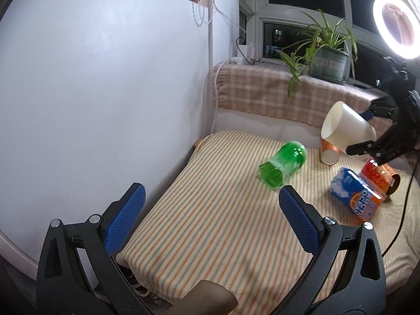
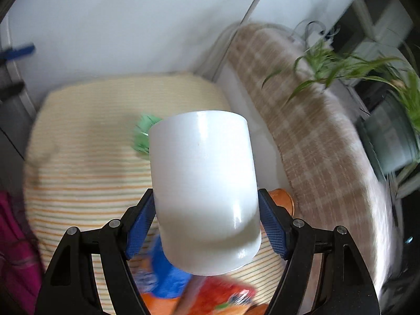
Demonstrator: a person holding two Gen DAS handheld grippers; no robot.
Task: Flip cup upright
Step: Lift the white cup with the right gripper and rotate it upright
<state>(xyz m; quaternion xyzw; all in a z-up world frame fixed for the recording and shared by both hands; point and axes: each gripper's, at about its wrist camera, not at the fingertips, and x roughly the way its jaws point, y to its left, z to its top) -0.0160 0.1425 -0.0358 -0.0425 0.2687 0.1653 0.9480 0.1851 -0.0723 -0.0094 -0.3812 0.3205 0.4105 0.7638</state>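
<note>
A plain white cup [image 2: 204, 191] is clamped between the blue pads of my right gripper [image 2: 206, 225], held in the air above the striped cloth. In the left wrist view the same cup [image 1: 346, 131] is tilted, its open mouth facing left and slightly down, with the right gripper [image 1: 367, 134] shut on its base end. My left gripper [image 1: 210, 210] is open and empty, low over the near left part of the striped table [image 1: 210, 231], far from the cup.
A green plastic bottle [image 1: 284, 165] lies on its side mid-table. An orange paper cup [image 1: 329, 153] lies under the white cup. A blue-orange snack pack [image 1: 357, 194] and a red can [image 1: 378, 176] lie at right. A plaid-covered sill holds a potted plant [image 1: 325, 57]. A white wall is at left.
</note>
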